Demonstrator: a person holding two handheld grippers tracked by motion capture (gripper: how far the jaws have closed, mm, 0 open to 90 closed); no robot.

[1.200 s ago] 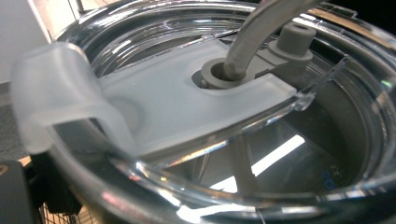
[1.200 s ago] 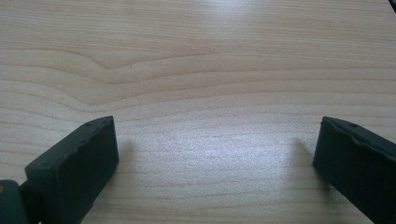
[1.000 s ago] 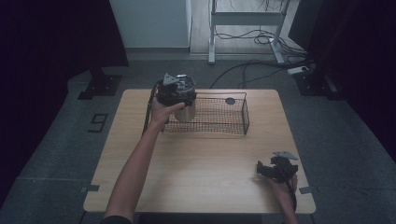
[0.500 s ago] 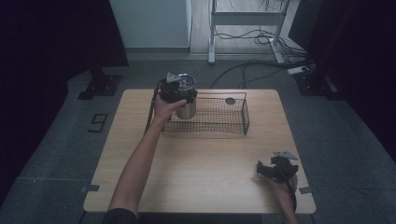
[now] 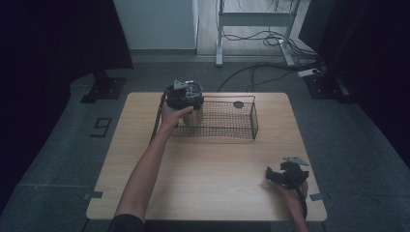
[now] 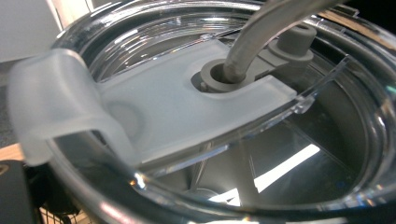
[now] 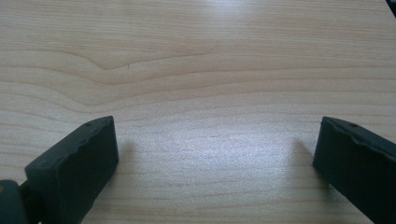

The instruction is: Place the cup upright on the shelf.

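At the left end of the wire basket (image 5: 227,118), the left gripper (image 5: 183,96) seems to grasp the tumbler (image 6: 224,116), apparently mid-placement, needing release; the right gripper (image 7: 215,158) rests spread on the desk (image 5: 212,169).

no readable text anywhere

Setting: laboratory or recording studio, dimly lit. Evidence: single pale wooden table (image 5: 212,159) standing alone on grey carpeted floor (image 5: 63,159); black curtains (image 5: 53,38) well left of the left claw (image 5: 181,96) and black drapes (image 5: 372,58) beyond the right claw (image 5: 285,175); metal stand frame (image 5: 254,29) with loose cables (image 5: 261,67) on the floor past the table; white wall panel (image 5: 154,24) beyond the left claw.
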